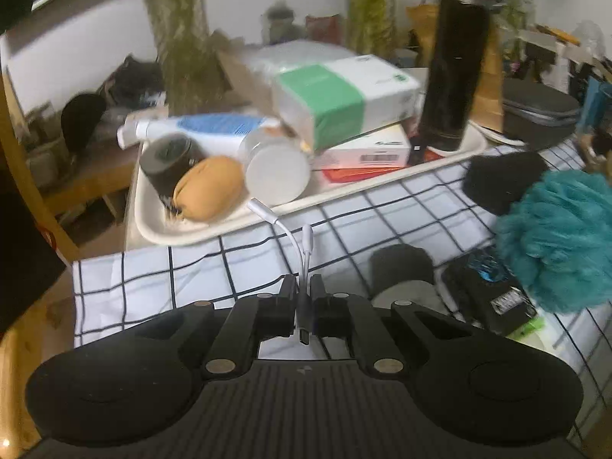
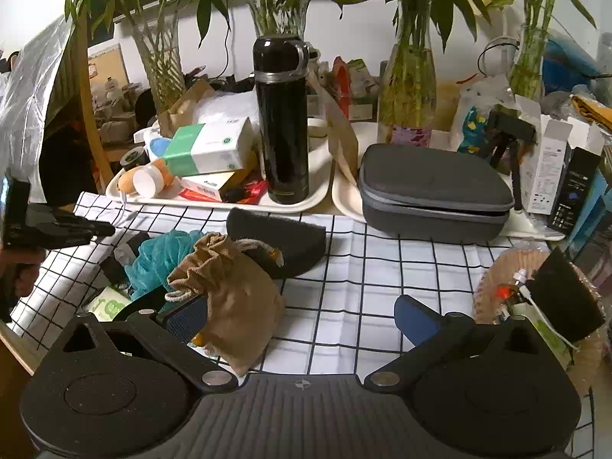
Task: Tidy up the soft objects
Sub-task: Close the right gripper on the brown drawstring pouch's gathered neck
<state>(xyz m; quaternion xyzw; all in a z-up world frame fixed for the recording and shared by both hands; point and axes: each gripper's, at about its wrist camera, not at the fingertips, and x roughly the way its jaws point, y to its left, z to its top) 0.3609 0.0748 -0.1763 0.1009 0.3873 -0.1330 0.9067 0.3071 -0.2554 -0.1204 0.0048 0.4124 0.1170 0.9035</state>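
Grip: left gripper [image 1: 303,298] is closed almost fully on a thin white adapter cable [image 1: 296,244], held low near its plug.
Slip: cable could be pulled out, so little being pinched.
Snag: dangling end hangs just beside tray [image 1: 153,225].
Right gripper [image 2: 302,317]: spread wide, empty; brown drawstring pouch [image 2: 233,298] lies against one finger on the checked cloth [image 2: 382,267].

White wall [image 2: 478,38], bamboo plants in glass vases [image 2: 407,88], checked tablecloth [image 2: 382,267]

The left gripper [image 1: 303,290] pinches a white adapter cable [image 1: 294,244] above the checked cloth [image 1: 214,267] — tray [image 1: 153,222] beyond, somewhat blurred.
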